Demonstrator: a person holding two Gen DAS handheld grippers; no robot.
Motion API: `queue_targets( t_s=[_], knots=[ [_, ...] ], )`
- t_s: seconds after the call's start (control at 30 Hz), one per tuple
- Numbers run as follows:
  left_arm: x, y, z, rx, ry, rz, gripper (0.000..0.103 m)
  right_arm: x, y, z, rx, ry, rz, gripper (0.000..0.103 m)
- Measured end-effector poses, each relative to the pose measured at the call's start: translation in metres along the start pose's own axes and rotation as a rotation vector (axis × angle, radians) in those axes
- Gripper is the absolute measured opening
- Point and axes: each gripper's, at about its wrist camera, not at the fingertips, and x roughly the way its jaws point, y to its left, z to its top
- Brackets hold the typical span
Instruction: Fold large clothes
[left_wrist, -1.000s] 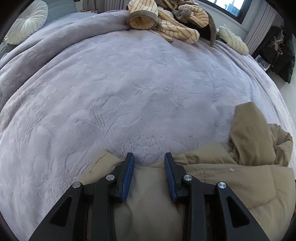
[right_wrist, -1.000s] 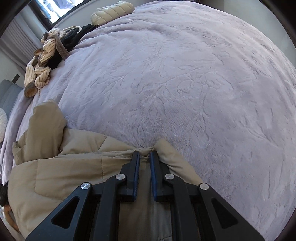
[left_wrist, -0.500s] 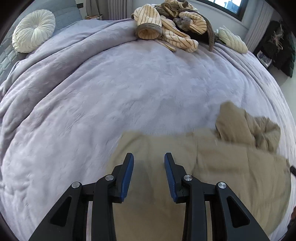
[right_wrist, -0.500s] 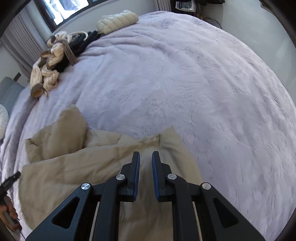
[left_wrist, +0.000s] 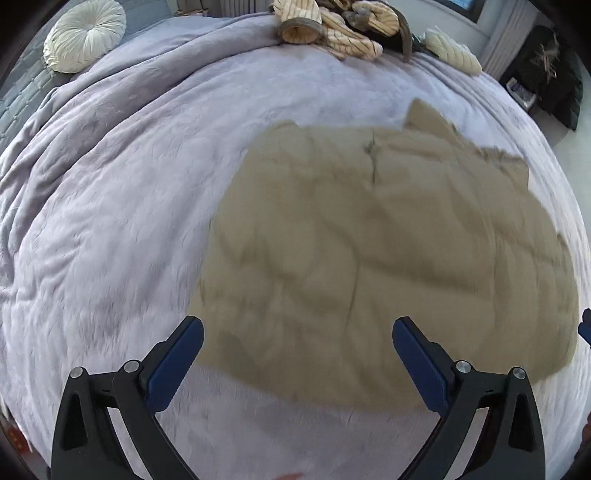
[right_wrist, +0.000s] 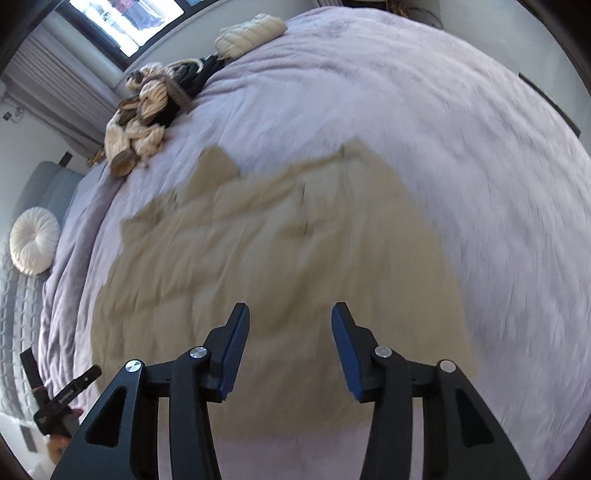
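Jacket flat on bed
The jacket lies ahead of both tools, left and right, spread wide, holding nothing.

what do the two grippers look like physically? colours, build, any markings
Both match. The left gripper and right gripper have matte black angular linkage arms with triangular cut-outs and round silver pivot bolts. The fingers carry flat blue pads on their inner faces. No cables or sleeves show. In the right wrist view, the left gripper's black handle bears small white lettering, too blurred to read.
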Motion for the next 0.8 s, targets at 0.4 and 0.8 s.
queue_targets(
  t_s=[0.4,0.8],
  knots=[
    [0.007,0.004,-0.034,-0.041,0.083,-0.016,0.102,0.017,-0.022,-0.073,0.169,0.109,0.141,0.089],
    [0.020,0.026,-0.038,-0.130,0.126,-0.198,0.102,0.039,-0.035,-0.089,0.286,0.213,0.264,0.089]
  ],
)
